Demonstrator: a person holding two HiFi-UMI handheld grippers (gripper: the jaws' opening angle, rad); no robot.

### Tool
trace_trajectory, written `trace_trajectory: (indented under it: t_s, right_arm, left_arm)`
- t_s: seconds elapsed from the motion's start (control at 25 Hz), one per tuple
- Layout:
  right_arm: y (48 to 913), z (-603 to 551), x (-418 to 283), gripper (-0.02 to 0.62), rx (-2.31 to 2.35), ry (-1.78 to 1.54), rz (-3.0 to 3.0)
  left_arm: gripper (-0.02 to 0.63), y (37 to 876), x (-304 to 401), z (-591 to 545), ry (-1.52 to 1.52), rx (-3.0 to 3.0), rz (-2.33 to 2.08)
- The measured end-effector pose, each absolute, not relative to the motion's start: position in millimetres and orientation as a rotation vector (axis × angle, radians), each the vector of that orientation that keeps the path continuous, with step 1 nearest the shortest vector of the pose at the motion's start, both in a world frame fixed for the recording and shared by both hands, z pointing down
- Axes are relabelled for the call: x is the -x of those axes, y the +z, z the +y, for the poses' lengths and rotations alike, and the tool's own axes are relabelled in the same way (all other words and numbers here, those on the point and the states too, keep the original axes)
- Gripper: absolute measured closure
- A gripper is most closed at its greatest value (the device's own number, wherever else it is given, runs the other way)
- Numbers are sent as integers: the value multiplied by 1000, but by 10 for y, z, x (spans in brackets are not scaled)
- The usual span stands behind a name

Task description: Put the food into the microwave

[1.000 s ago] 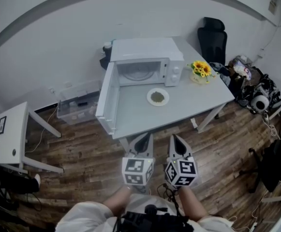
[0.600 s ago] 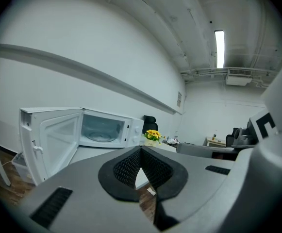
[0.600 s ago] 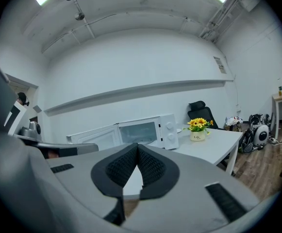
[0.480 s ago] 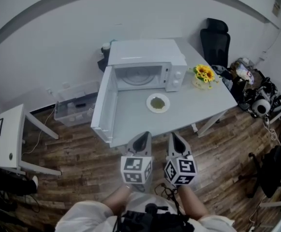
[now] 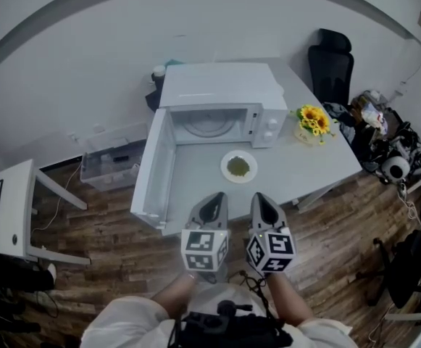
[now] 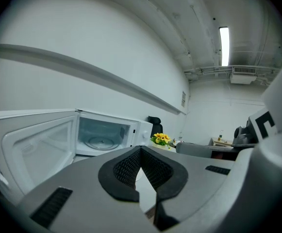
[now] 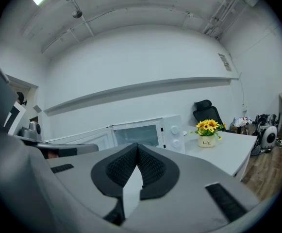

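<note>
A white plate of greenish food (image 5: 238,167) sits on the grey table (image 5: 319,162) in front of the white microwave (image 5: 221,105), whose door (image 5: 153,172) hangs wide open to the left. Its glass turntable (image 6: 100,142) shows inside the empty cavity. My left gripper (image 5: 211,204) and right gripper (image 5: 260,203) hover side by side at the table's near edge, short of the plate, both shut with nothing between their tips. In the left gripper view the shut jaws (image 6: 141,151) hide the plate; the right gripper (image 7: 137,147) points at the microwave (image 7: 148,135).
A pot of yellow flowers (image 5: 312,121) stands right of the microwave. A black office chair (image 5: 335,69) and a pile of bags (image 5: 381,138) lie to the right. A clear storage box (image 5: 109,167) and a small white table (image 5: 6,212) stand at left on the wooden floor.
Both grippers have moved forward toward the table, from over the floor to its near edge. The microwave and plate look closer. The jaws stayed shut.
</note>
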State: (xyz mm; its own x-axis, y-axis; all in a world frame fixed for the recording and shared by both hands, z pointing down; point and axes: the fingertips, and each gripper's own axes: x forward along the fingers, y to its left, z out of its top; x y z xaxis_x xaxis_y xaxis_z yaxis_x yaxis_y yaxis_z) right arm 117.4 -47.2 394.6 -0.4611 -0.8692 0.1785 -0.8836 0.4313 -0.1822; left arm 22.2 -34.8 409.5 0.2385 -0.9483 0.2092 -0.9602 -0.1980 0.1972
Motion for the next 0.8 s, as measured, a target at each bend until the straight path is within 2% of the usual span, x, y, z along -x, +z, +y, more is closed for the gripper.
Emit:
trace_trajectory:
  t_s: [0.8]
  right_arm:
    - [3789,-1991,-694,574,-1502,369,-2665]
  left_arm:
    - [597,3979,113,-1771,30,-2178,-1843]
